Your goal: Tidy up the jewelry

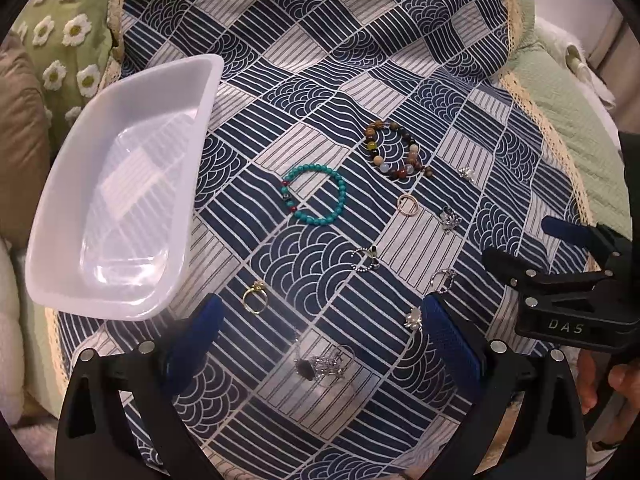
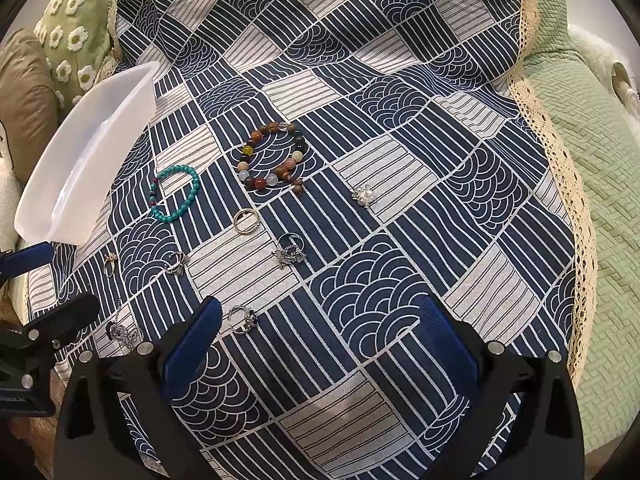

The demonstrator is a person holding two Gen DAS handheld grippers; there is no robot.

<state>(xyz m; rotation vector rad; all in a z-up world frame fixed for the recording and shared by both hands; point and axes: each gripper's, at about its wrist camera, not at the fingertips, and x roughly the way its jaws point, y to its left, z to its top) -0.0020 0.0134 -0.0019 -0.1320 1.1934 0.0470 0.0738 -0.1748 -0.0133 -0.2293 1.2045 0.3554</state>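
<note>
A white plastic tray point(image 1: 132, 184) lies empty at the left on a blue-and-white patterned cloth; it also shows in the right wrist view point(image 2: 80, 176). On the cloth lie a turquoise bead bracelet point(image 1: 316, 194) point(image 2: 176, 192), a mixed-colour bead bracelet point(image 1: 394, 150) point(image 2: 272, 156), a rose-gold ring point(image 1: 407, 204) point(image 2: 246, 221), a gold ring point(image 1: 255, 298) and several silver pieces. A silver necklace point(image 1: 322, 364) lies between my left gripper's fingers. My left gripper point(image 1: 324, 344) is open just above the cloth. My right gripper point(image 2: 320, 344) is open, with a silver ring point(image 2: 242, 318) by its left finger.
The cloth point(image 2: 360, 272) covers a green quilted surface point(image 2: 600, 208) with a lace edge. A green daisy cushion point(image 1: 68, 36) and a tan cushion point(image 1: 20, 120) stand at the back left. The right gripper's body point(image 1: 576, 280) shows at the right of the left wrist view.
</note>
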